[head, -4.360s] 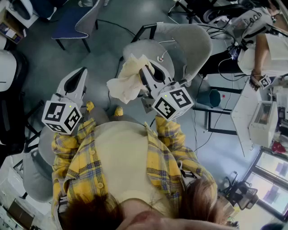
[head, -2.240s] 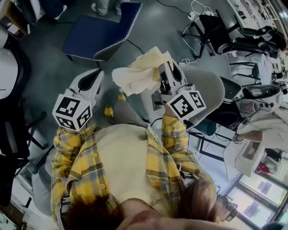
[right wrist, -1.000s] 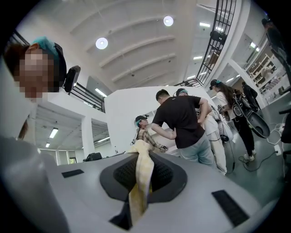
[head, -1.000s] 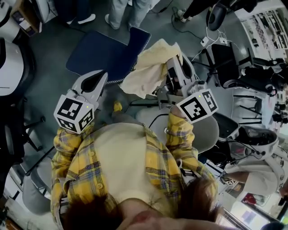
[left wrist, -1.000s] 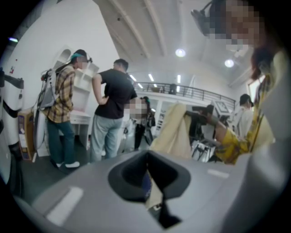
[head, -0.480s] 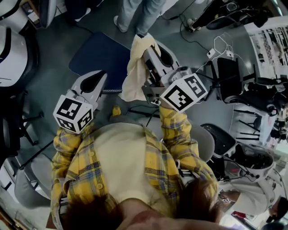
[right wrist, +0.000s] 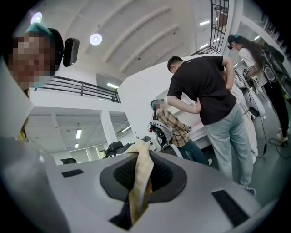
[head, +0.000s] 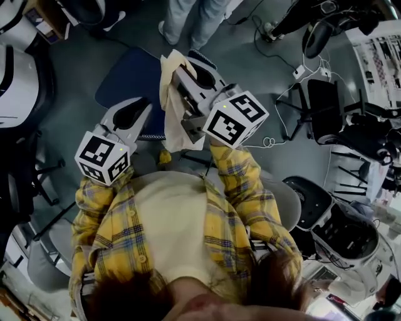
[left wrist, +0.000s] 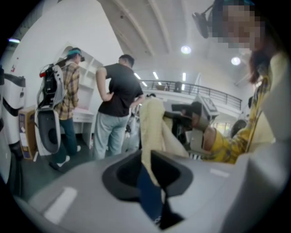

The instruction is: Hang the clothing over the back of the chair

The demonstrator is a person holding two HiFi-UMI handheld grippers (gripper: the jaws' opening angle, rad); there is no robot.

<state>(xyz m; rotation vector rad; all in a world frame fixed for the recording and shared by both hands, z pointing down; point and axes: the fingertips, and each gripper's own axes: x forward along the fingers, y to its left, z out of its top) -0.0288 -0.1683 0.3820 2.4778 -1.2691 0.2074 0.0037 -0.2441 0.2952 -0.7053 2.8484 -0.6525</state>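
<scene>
A pale yellow garment [head: 169,103] hangs bunched from my right gripper [head: 182,72], which is shut on it. In the right gripper view a fold of the garment [right wrist: 141,168] is pinched in the slit between the jaws of that gripper [right wrist: 135,205]. The garment hangs above the near edge of a blue chair [head: 125,78] on the floor. My left gripper [head: 135,106] is to the left of the garment, shut and holding nothing. In the left gripper view the garment [left wrist: 152,129] hangs just beyond the closed left gripper [left wrist: 152,193], and blue shows through the slit between its jaws.
A person in a black shirt [left wrist: 116,98] and another in a plaid shirt [left wrist: 68,91] stand beyond the blue chair. Legs in jeans [head: 188,19] show at the top. A white machine [head: 15,63] stands left. Black chair bases and cables [head: 326,100] lie right.
The right gripper has swung left with the garment, from above a grey chair to above the blue one. The garment now hangs straighter. The left gripper has stayed shut beside it.
</scene>
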